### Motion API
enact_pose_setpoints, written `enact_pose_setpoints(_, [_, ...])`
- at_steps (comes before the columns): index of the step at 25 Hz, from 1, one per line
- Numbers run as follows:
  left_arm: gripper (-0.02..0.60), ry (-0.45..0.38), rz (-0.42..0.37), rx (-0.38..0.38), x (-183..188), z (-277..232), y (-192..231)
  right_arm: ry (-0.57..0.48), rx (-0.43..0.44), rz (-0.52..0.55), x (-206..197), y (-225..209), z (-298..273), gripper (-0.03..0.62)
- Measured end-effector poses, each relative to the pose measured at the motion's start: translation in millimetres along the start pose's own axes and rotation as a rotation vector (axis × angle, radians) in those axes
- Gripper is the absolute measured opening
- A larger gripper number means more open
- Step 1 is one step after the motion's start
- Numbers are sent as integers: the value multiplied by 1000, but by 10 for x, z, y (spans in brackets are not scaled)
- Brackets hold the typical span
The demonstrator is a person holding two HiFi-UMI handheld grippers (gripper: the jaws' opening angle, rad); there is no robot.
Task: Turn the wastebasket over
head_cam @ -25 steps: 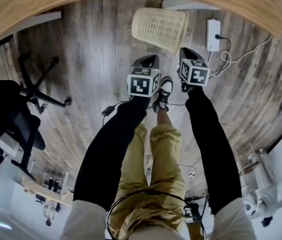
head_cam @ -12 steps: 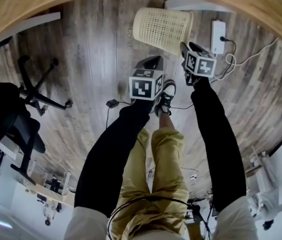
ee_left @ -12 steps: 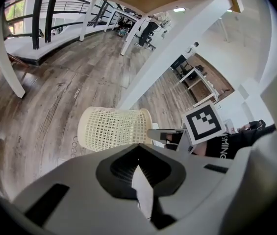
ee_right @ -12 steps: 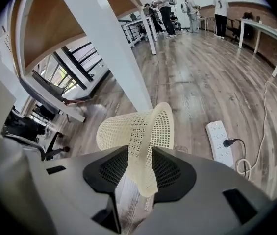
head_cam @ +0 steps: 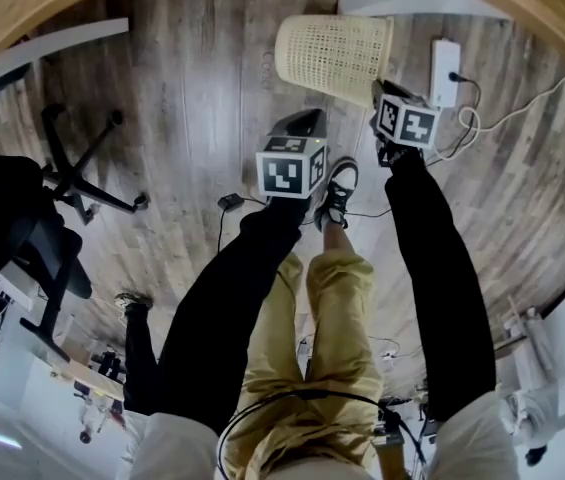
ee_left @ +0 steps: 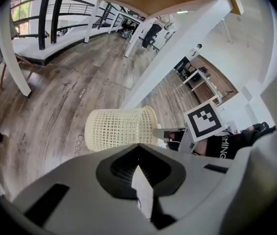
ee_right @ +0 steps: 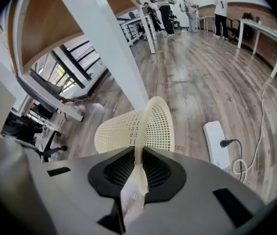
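Right gripper, jaws just closing, pinches wastebasket rim (basket tipped).

Head view: from overhead, steeply down onto wooden floor. Gripper views: low, along own jaws, close in. Shared by all three: wastebasket.

The near side of the cream mesh plastic wastebasket sinks behind the grey body of the left claw. In the right gripper view its rim passes between the jaws of the right claw, which have just been closing on it, then vanishes behind that claw's body, as does one end of the white power strip. The head view's left edge cuts the black office chair.
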State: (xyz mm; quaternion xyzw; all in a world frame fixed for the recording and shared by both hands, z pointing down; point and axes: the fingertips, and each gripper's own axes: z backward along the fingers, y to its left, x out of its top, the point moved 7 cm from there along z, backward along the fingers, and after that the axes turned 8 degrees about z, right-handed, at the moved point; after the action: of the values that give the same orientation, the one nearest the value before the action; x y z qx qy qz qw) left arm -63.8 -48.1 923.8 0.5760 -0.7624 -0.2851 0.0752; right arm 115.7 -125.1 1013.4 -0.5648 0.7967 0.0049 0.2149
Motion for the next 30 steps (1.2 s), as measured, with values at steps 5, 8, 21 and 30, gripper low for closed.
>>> enact_pose_setpoints(5, [2,13,-23,-5,-35,116,-177,-5,-93,243,112,194,401,64])
enact_pose_setpoints(8, [2,8,-44,-16,-23,188,-299,8,-156,428,116,356,581,63])
enact_pose_setpoints(21, [2,16,-64,25,-302,289,-41,83,-28,671,-578,1116,385,63])
enact_pose_setpoints(30, [2,24,-61,52,-444,323,193,133,106,673,-776,1340,197,64])
